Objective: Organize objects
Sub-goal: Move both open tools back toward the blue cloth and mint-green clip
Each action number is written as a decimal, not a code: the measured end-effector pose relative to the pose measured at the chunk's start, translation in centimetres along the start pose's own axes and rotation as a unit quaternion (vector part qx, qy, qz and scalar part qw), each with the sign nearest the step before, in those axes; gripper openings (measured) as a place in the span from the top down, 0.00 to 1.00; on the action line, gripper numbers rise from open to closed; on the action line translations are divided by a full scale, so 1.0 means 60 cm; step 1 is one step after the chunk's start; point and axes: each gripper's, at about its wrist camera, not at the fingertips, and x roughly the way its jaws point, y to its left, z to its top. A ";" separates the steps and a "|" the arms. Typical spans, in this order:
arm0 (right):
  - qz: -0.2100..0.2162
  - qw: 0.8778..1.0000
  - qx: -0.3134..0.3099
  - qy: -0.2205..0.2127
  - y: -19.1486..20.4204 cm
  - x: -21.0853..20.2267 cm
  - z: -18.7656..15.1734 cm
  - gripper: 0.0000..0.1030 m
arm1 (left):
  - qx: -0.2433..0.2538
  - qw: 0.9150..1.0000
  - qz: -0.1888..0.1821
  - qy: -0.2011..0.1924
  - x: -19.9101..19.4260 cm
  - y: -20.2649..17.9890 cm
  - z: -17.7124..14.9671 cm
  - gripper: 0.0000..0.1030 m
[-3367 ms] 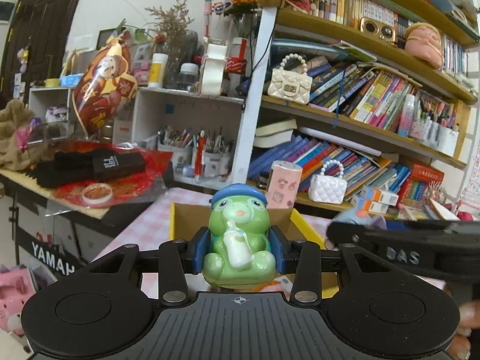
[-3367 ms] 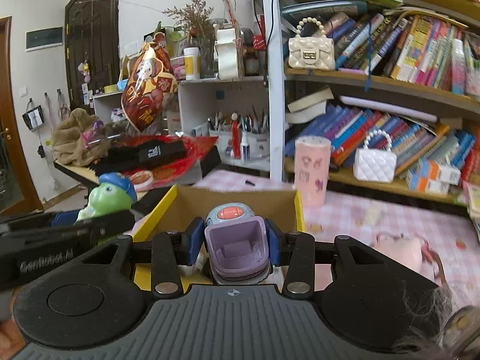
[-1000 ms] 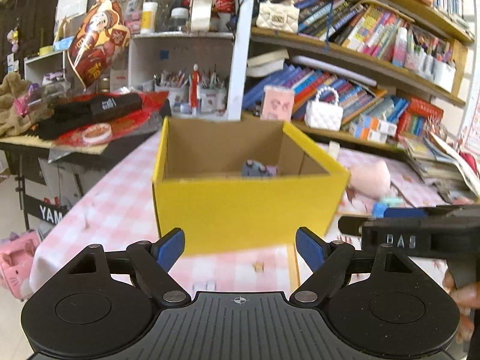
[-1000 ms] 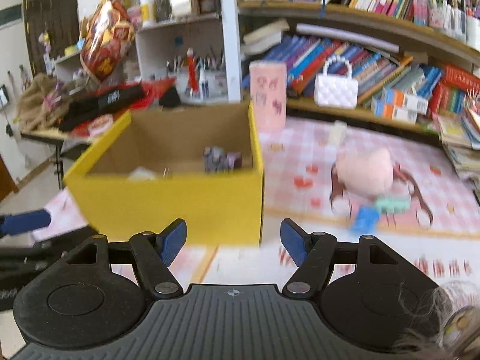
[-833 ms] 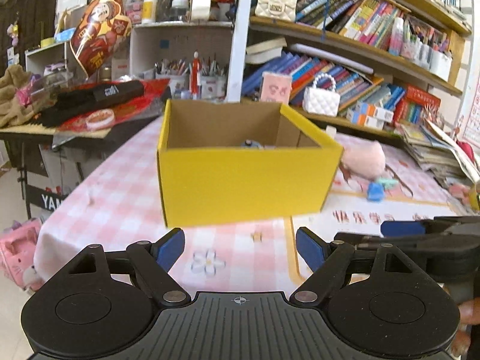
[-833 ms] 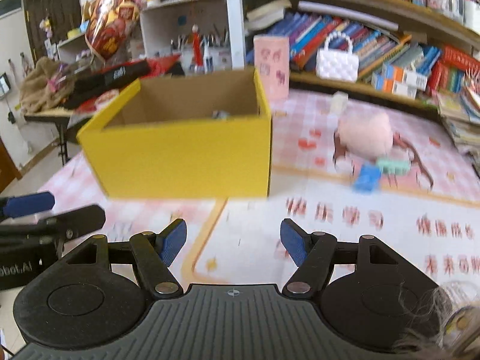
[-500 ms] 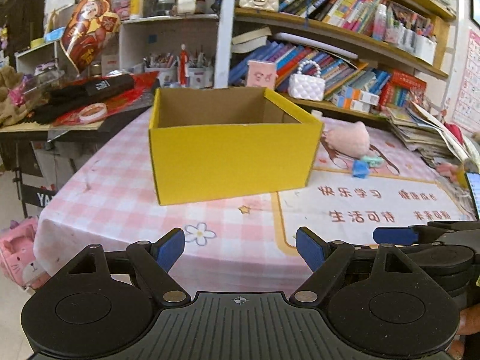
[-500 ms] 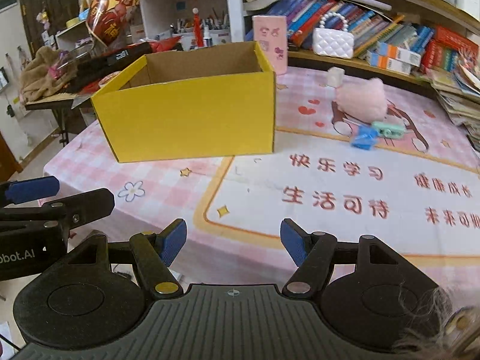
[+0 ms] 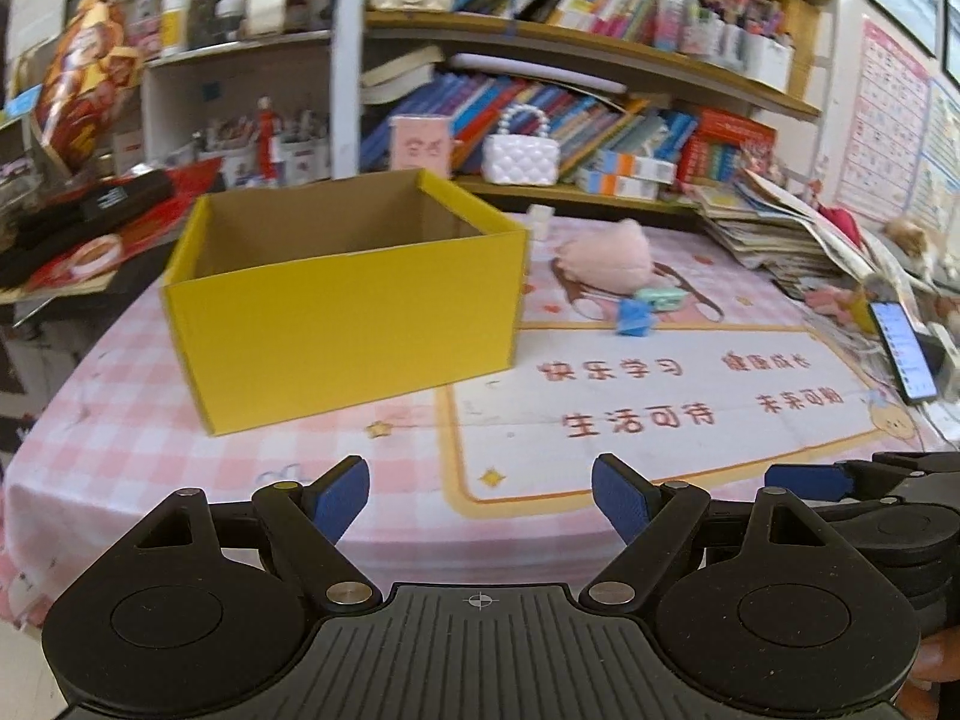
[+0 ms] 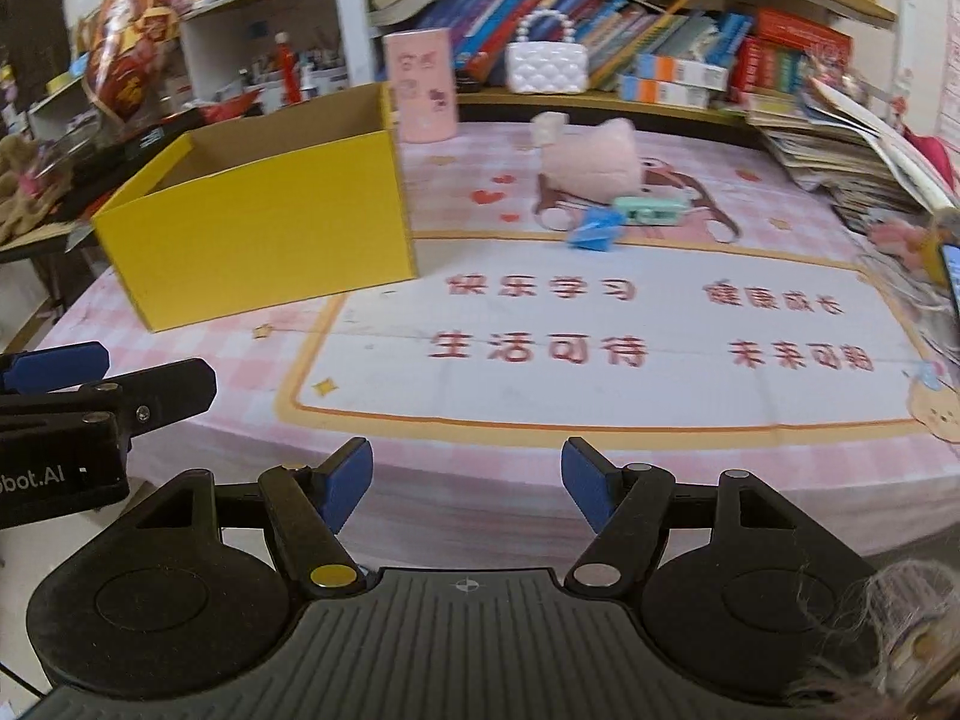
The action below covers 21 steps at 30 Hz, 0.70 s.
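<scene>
Left claw [image 9: 480, 495]: spread wide, nothing between its blue pads; it hangs off the near edge of the desk, level with the checked cloth.
Right claw [image 10: 467, 483]: also spread wide and empty, held off the near edge of the desk; its blue-tipped finger shows at the right edge of the left wrist view, beside the left claw.
Yellow box [image 9: 342, 294]: an open-topped cardboard box standing upright on the left part of the desk, turned a little so one corner faces the claws; from these low angles its floor is hidden, so its contents cannot be told.
Desk [image 10: 600, 384]: covered by a pink-and-white checked cloth with a white mat edged in orange and printed with red characters; the box sits just left of that mat.
Pink plush toy [image 10: 591, 159]: lies on the far side of the desk, right of the box and well apart from both claws.
Blue toy [image 10: 594, 230]: a small blue piece just in front of the plush.
Mint-green toy [image 10: 651, 210]: a small flat piece right beside the blue toy, touching or nearly touching the plush.
Pink cylinder [image 10: 420, 84]: stands upright behind the box's far right corner.
White quilted handbag [image 10: 546, 63]: sits on the low shelf behind the desk, in front of a row of books.
Phone [image 9: 903, 351]: propped with its screen lit at the desk's right edge.
</scene>
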 end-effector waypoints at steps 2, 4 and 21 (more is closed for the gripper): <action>-0.011 1.000 0.006 -0.002 -0.015 -0.002 0.001 0.33 | 0.010 1.000 -0.010 0.002 0.011 -0.016 0.007 0.14; -0.024 1.000 0.009 -0.004 -0.031 -0.004 0.003 0.31 | 0.017 1.000 -0.020 0.001 0.023 -0.035 0.014 0.14; -0.073 0.996 0.052 0.009 -0.187 0.022 0.044 0.31 | 0.048 0.997 -0.057 0.021 0.126 -0.158 0.067 0.14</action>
